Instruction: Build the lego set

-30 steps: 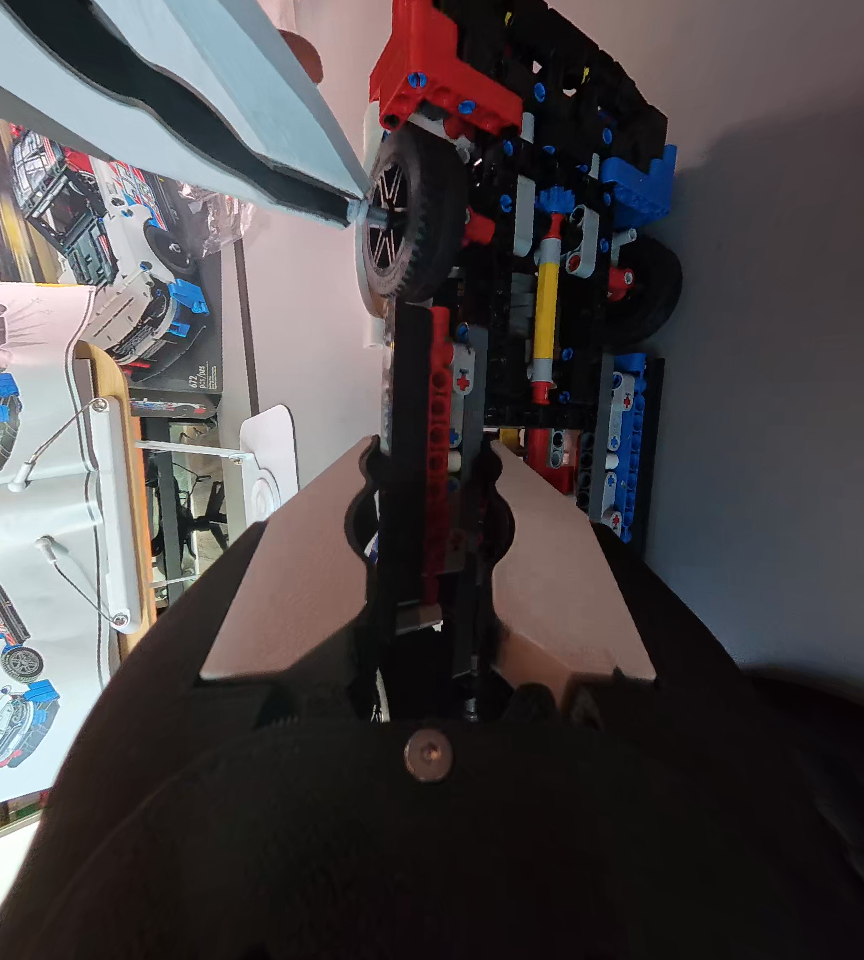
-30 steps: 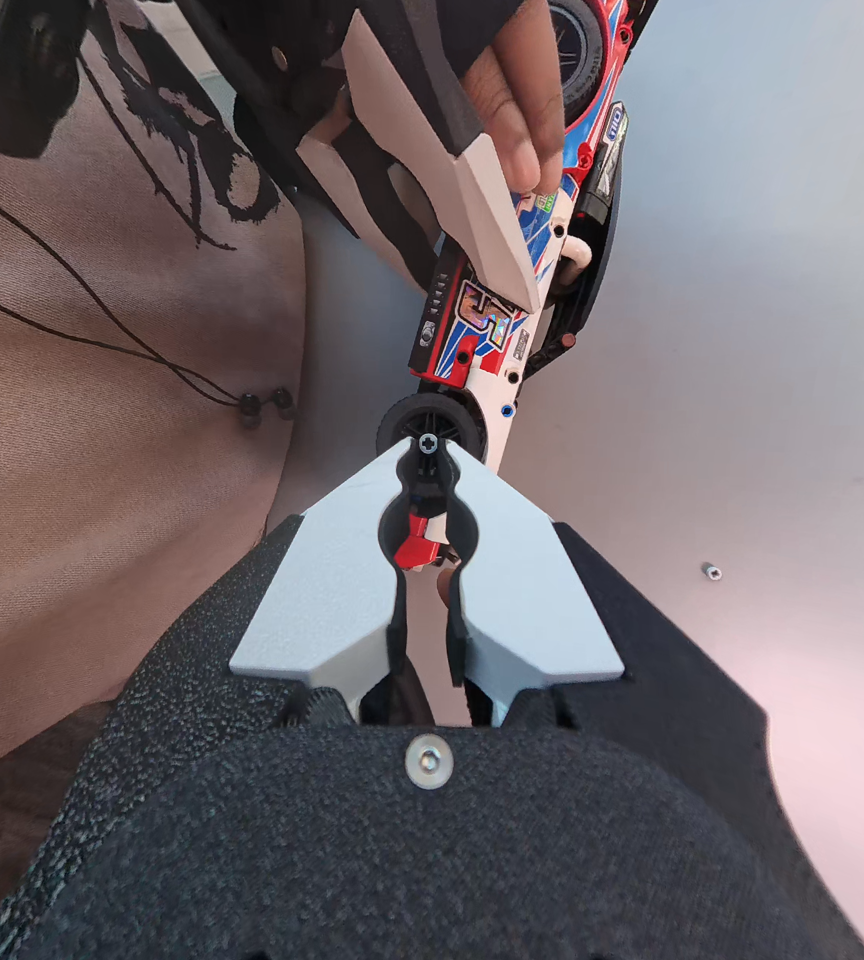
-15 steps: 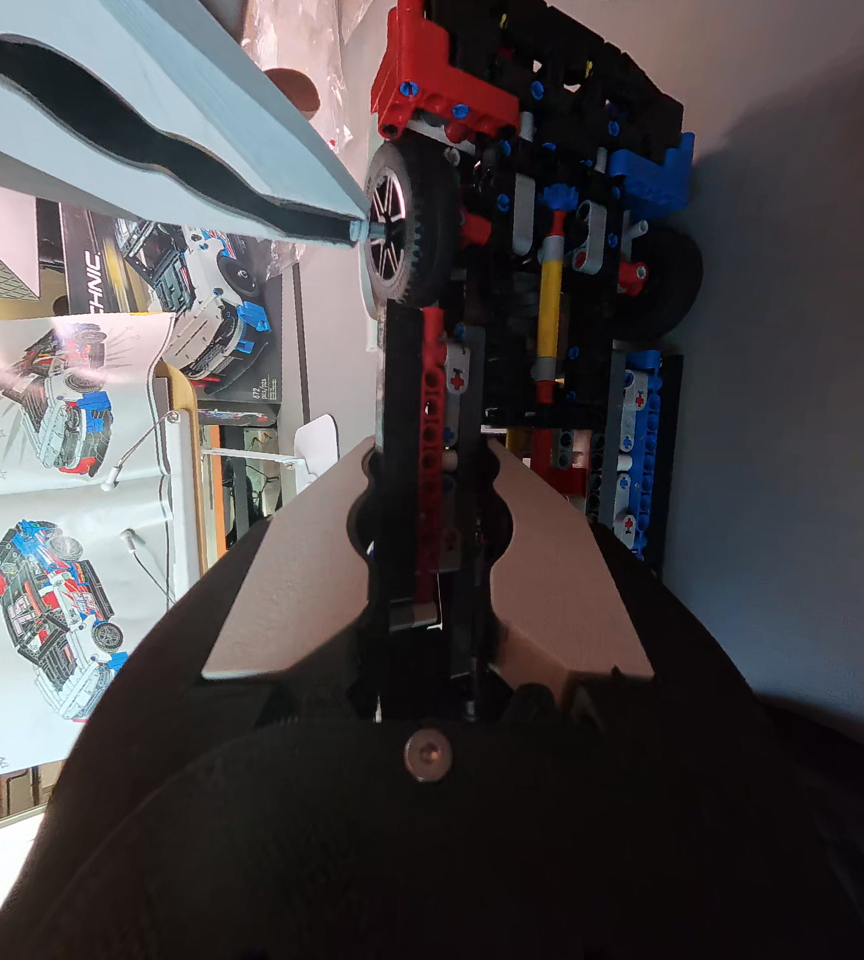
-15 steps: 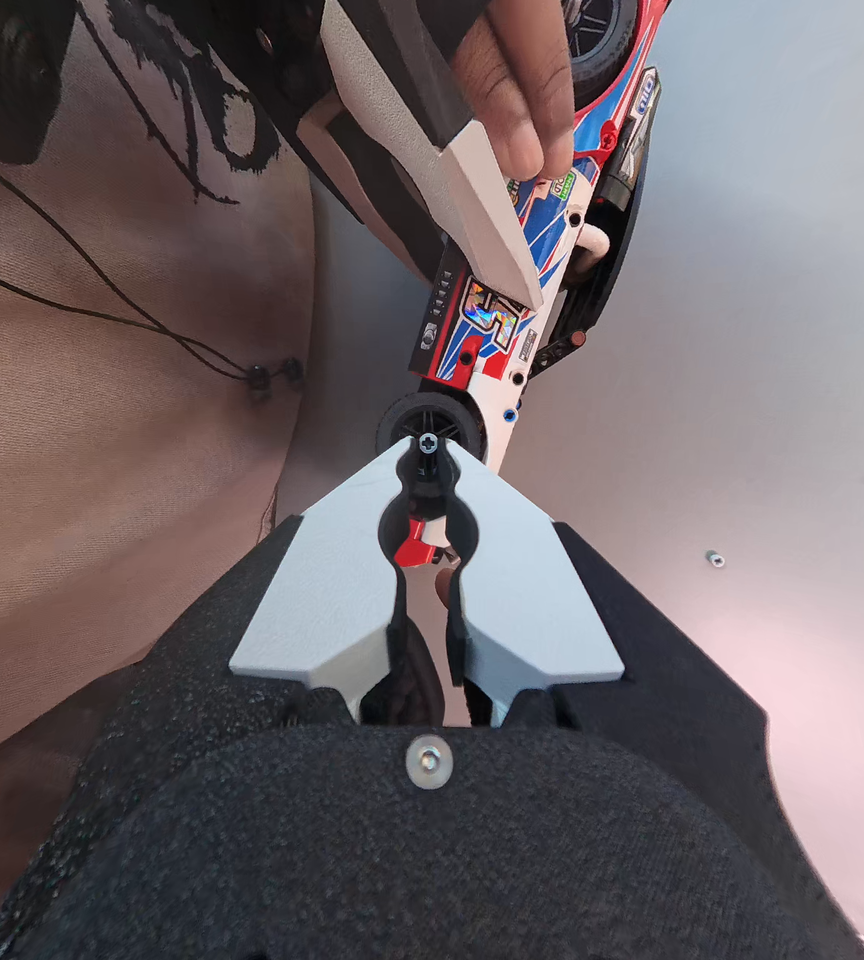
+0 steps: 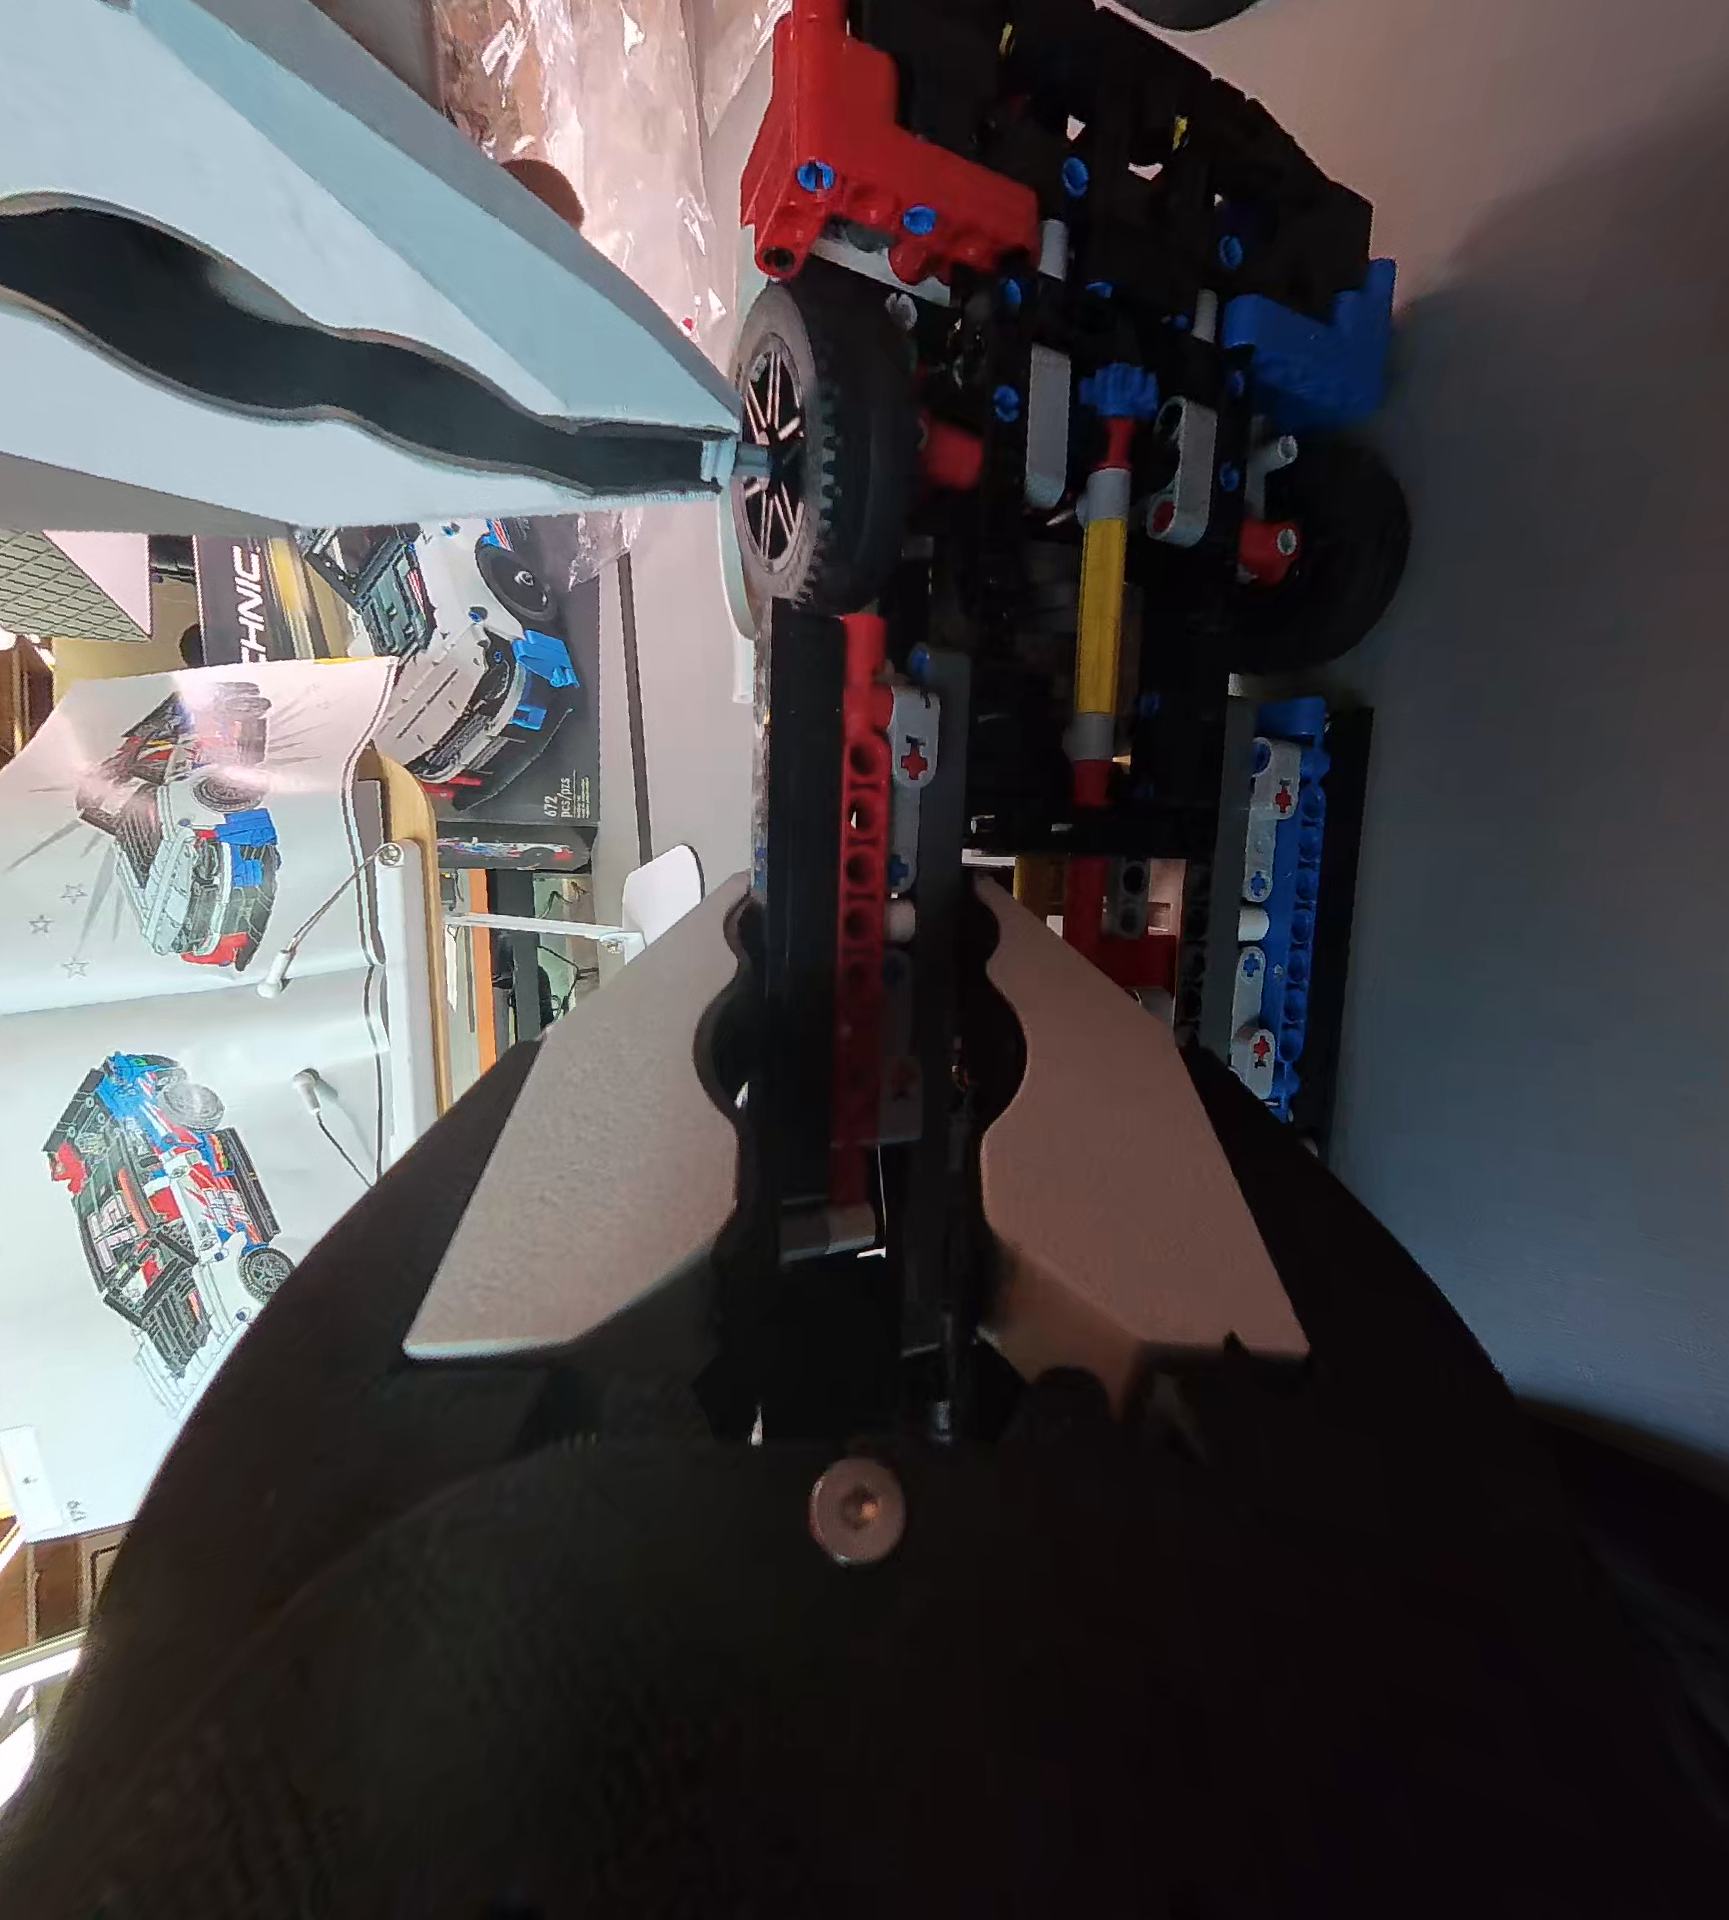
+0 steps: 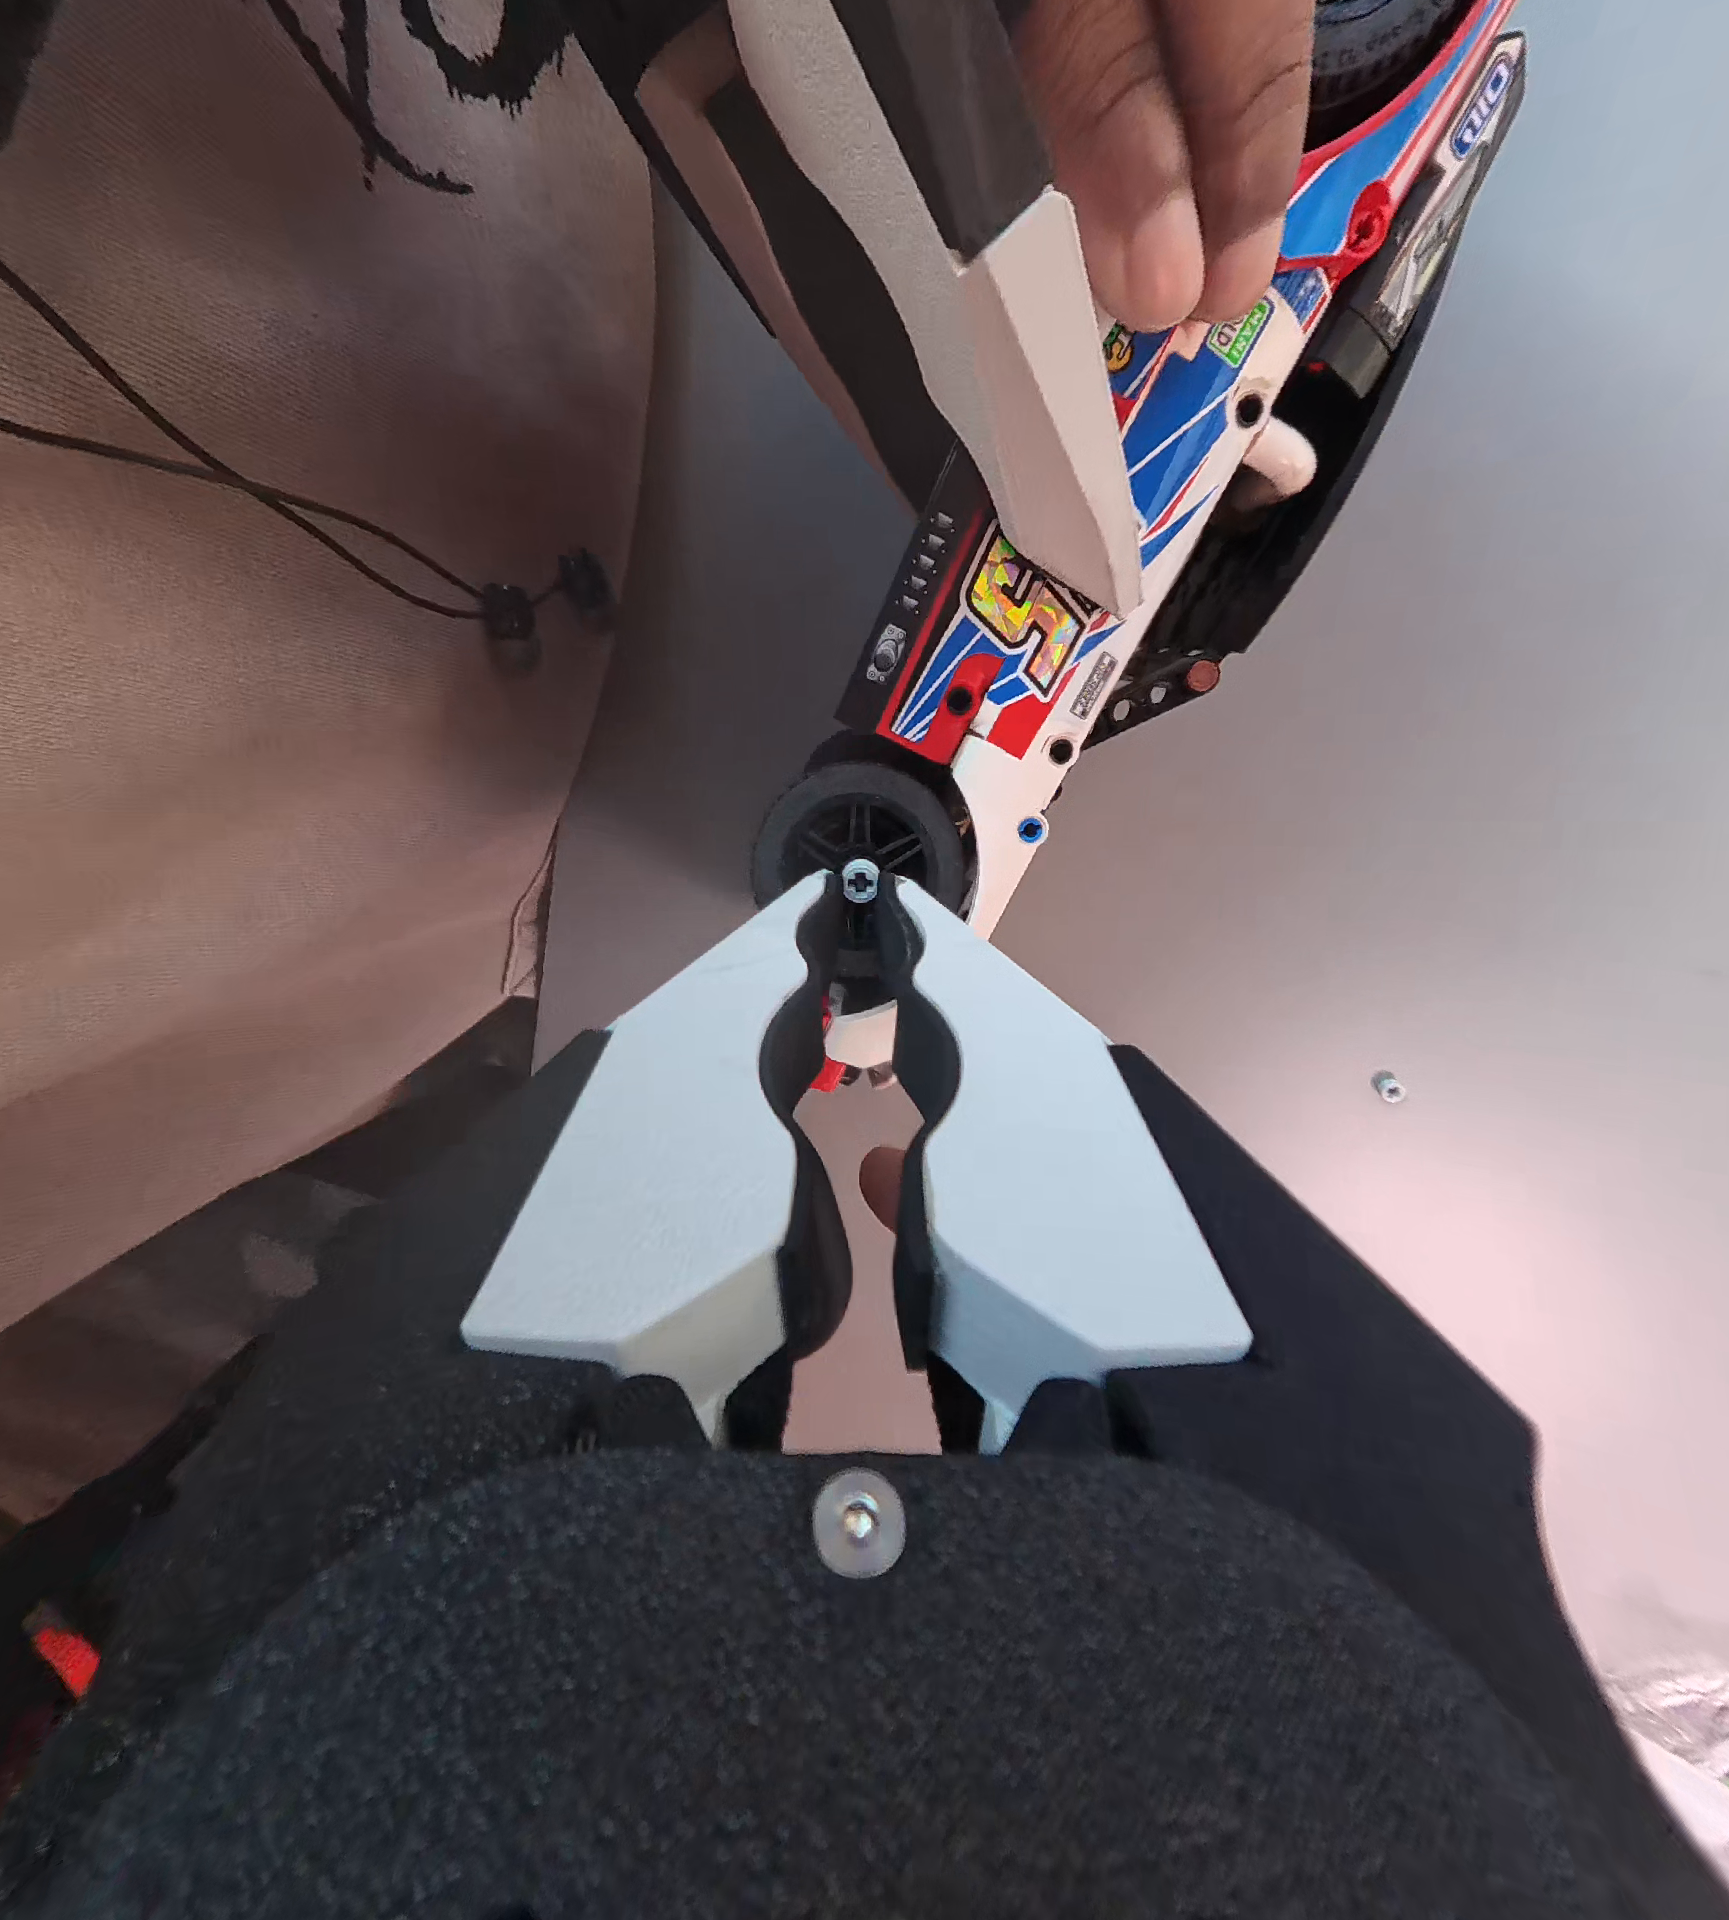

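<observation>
1. Lying under everything is a plain pale grey tabletop [image 6: 1462, 831].
2. Held on its side above that tabletop is the lego car [image 5: 1099, 520], a black, red and blue brick chassis with a yellow shaft showing underneath; its white, red and blue stickered body panel shows in the right wrist view [image 6: 1036, 665].
3. The left gripper [image 5: 865, 1039], with beige fingers, is clamped on the car's long black and red side beam, and a person's fingers [image 6: 1151, 156] rest on it in the right wrist view.
4. The right gripper [image 6: 860, 894], with pale blue-grey fingers, has its tips pressed together on a small grey cross-ended axle pin [image 6: 860, 883] at the hub of the black spoked wheel [image 5: 818, 457].
5. Propped well behind the car is an open instruction booklet [image 5: 164, 987] showing printed cars, with the dark set box [image 5: 444, 644] beside it.
6. A tiny grey bush piece [image 6: 1390, 1088] lies alone on the tabletop, well apart from the car.
</observation>
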A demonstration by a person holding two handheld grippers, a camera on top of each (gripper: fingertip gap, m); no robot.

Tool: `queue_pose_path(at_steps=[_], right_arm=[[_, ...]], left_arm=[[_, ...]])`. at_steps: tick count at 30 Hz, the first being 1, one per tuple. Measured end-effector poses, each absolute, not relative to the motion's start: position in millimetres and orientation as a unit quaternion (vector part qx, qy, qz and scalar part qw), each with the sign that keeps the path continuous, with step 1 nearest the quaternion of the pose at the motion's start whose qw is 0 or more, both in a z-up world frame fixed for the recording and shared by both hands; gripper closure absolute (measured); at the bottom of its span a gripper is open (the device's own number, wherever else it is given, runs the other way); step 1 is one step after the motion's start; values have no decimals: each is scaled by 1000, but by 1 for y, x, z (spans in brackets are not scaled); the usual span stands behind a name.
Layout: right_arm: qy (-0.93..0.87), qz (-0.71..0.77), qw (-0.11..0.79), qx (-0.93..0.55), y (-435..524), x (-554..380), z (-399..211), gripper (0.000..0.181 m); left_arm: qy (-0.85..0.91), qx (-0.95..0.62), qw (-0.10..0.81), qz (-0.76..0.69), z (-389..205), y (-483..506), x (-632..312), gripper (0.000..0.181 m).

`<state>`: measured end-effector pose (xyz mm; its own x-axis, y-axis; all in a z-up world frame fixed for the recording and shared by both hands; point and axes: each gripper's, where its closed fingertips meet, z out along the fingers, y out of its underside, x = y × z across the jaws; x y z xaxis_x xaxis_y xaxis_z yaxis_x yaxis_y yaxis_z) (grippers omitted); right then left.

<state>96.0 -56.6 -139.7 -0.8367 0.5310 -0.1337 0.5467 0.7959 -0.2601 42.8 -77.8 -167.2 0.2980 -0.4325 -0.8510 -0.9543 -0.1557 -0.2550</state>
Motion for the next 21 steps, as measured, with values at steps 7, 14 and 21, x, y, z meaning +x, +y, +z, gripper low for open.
queue_pose_path(at_steps=[7,14,21], right_arm=[[971,-94,47,212,-58,100,-141,177],[984,-49,87,150,-59,103,-142,177],[964,-114,91,222,-62,103,-145,176]], left_arm=[[505,-684,420,318,-166,-78,47,147],[510,-677,425,318,-165,-79,49,147],[507,-676,429,321,-165,-79,49,147]])
